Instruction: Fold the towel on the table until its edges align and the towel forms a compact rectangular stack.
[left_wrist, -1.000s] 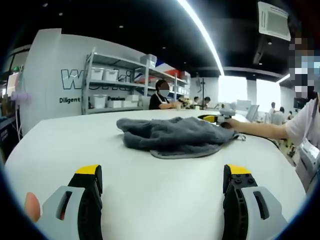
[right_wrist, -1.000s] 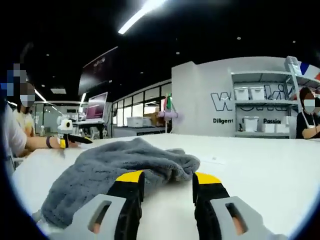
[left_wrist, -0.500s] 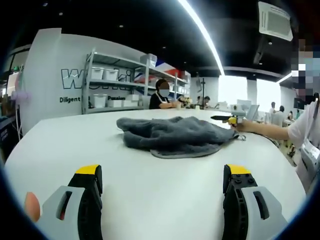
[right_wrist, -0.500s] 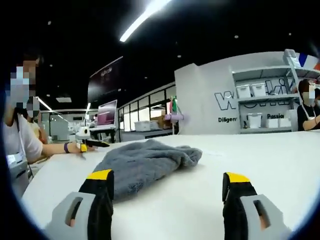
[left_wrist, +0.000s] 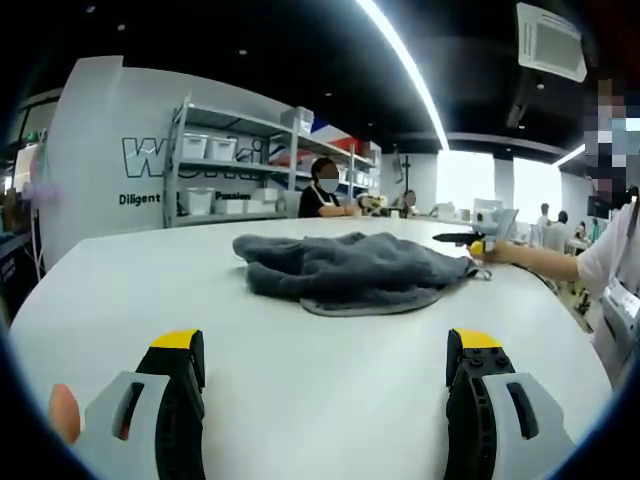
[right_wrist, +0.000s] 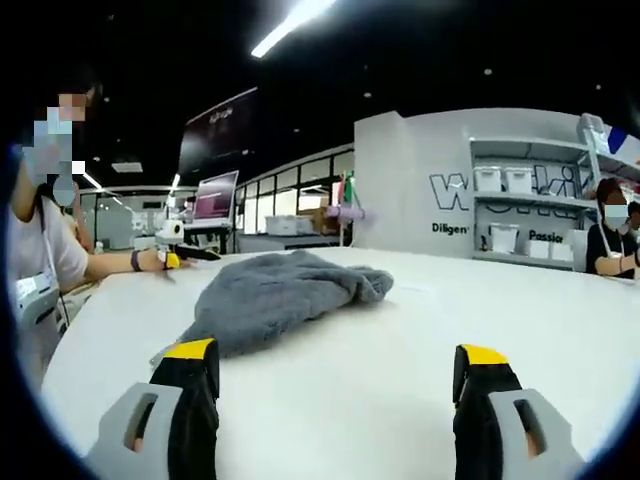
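Observation:
A crumpled grey towel (left_wrist: 345, 270) lies in a loose heap on the white table (left_wrist: 300, 390), well ahead of my left gripper (left_wrist: 326, 345), which is open with nothing between its jaws. Past the towel's right end, a hand holds the right gripper (left_wrist: 466, 240) just above the table. In the right gripper view the same towel (right_wrist: 275, 290) lies ahead and to the left on the table (right_wrist: 420, 320). My right gripper (right_wrist: 337, 355) is wide open and holds nothing, a short way back from the towel's near edge. The left gripper (right_wrist: 185, 255) shows beyond the towel, held in a hand.
A person's arm and torso (left_wrist: 600, 265) stand at the table's right edge. Metal shelves with white bins (left_wrist: 230, 165) and a seated person (left_wrist: 322, 195) lie beyond the far edge. A monitor (right_wrist: 215, 195) stands behind the table at the left.
My right gripper went from nearly shut at the towel's edge to wide open, and pulled back from the towel. The left gripper and the towel stayed put.

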